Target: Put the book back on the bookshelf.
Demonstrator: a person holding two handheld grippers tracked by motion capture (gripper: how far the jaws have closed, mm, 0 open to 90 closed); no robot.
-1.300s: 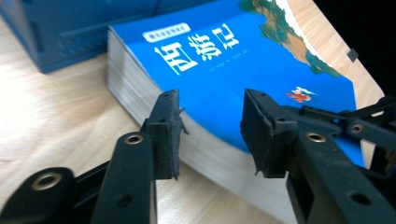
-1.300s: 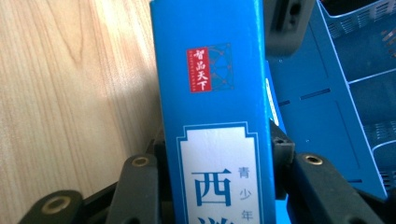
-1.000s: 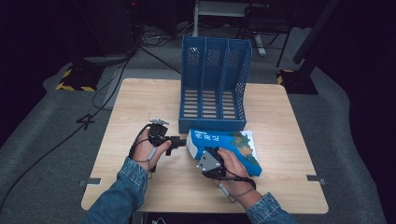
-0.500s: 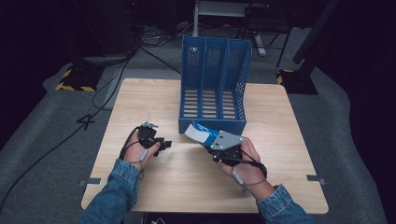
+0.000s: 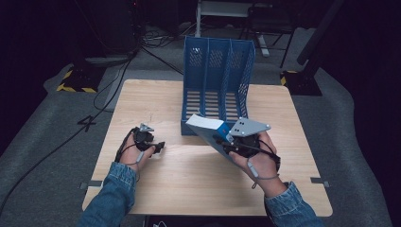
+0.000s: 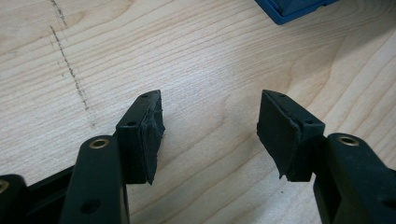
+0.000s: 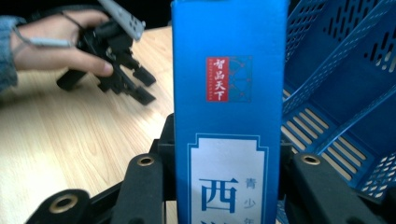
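Observation:
My right gripper [image 5: 228, 140] is shut on a blue book [image 5: 206, 126] and holds it off the table, tipped on edge with its spine up, just in front of the blue three-slot file rack [image 5: 217, 71]. From the right gripper view the book's spine [image 7: 229, 116] stands upright between the jaws, with the rack [image 7: 336, 93] close behind on the right. The left gripper [image 5: 158, 146] rests low over the wooden table [image 5: 189, 175] at the left, apart from the book. Its pads [image 6: 149, 135] stand wide open with only bare wood between them.
The rack's slots face me and look empty. One corner of its base [image 6: 289, 7] lies just ahead of the left gripper. In the right gripper view, the left hand and its gripper [image 7: 135, 84] lie off to the left. Cables run over the dark floor behind the table.
The book lay flat on the table with both grippers at it. The right gripper has lifted and tipped it up toward the rack. The left gripper has drawn back to the left.

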